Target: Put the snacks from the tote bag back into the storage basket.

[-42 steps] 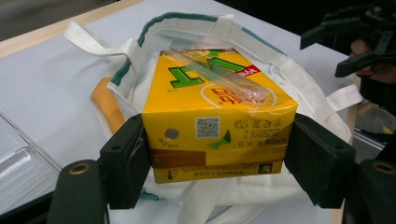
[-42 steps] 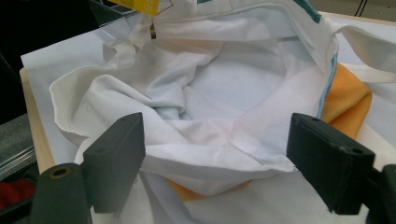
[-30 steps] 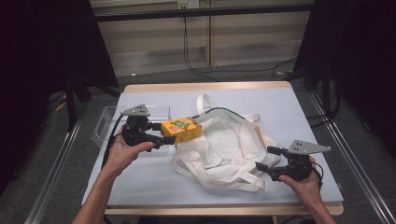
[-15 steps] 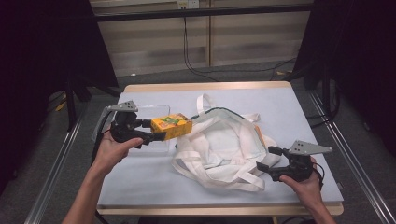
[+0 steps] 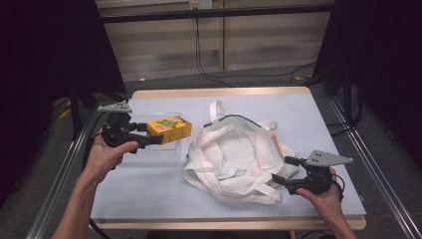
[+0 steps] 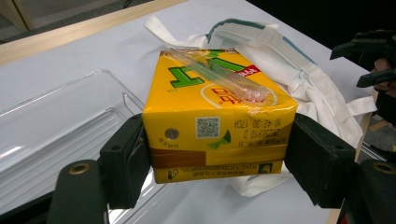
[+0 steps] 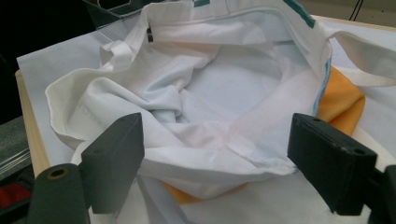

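A: Item moved: yellow juice carton (image 5: 169,128), together with the left gripper (image 5: 155,138). Both stand further toward the left of the high view than a second ago, off the white cloth bag (image 5: 234,157) and now above the clear plastic tray (image 5: 171,149).

B: Left gripper, condition?

A: Clamped on the carton. In the left gripper view its two jaws press the carton's two short sides; the carton (image 6: 217,116) lies flat with a wrapped straw (image 6: 219,77) on its top face. It looks carried clear of the tray floor, though I cannot tell for certain.

B: Right gripper?

A: Right gripper (image 5: 279,171), lower right of the high view, unchanged in place. Jaws spread wide, gripping nothing; in the right gripper view they stand either side of the bag's near rim (image 7: 201,168). Bag mouth gapes open, white lining showing, an orange patch (image 7: 343,105) at the right side.

B: Table?

A: Table (image 5: 308,124), pale blue cover, centre of frame; tray at left, bag at middle, the two just beside each other.

B: Step in hand?

A: By my reading, unpacking: carton out of the bag, being delivered to the tray.

B: Next move requires?

A: Lowering the carton flat onto the tray floor inside its walls, then releasing the jaws and drawing back without dragging it.
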